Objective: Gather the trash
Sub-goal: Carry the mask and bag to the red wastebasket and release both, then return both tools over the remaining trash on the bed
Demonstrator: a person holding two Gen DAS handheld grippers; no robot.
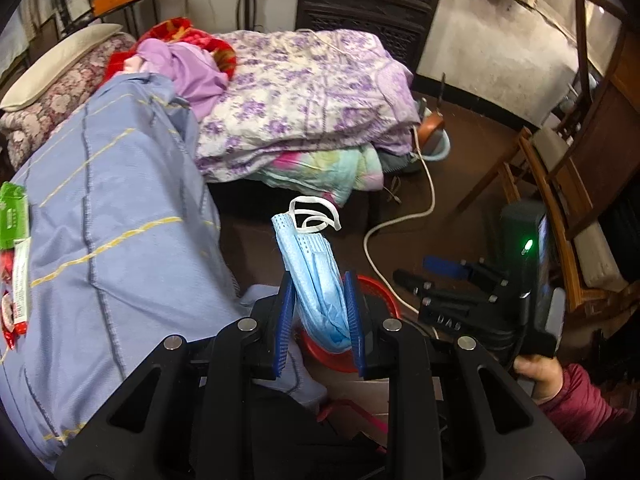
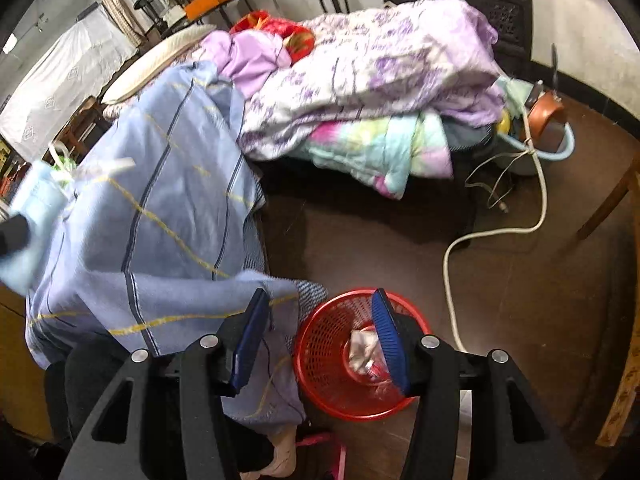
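Note:
A light blue face mask (image 1: pixel 316 280) with white ear loops hangs between the pads of my left gripper (image 1: pixel 319 278), which is shut on it above the bed's edge. Partly hidden behind it, a red mesh basket (image 1: pixel 384 292) stands on the floor. In the right wrist view my right gripper (image 2: pixel 319 294) is open and empty just above that basket (image 2: pixel 320 320), which holds crumpled wrappers (image 2: pixel 364 350). The mask (image 2: pixel 36 200) shows blurred at the far left there. A green packet (image 1: pixel 12 216) and red-and-white wrappers (image 1: pixel 18 280) lie on the bed at the left.
A bed under a blue striped cover (image 1: pixel 112 208) fills the left, with folded purple floral quilts (image 1: pixel 304 100) behind. A white cable (image 2: pixel 452 264) snakes over the dark floor right of the basket. Wooden chairs (image 1: pixel 560 208) stand at the right. A hand in a maroon sleeve (image 1: pixel 576 396) holds the right gripper.

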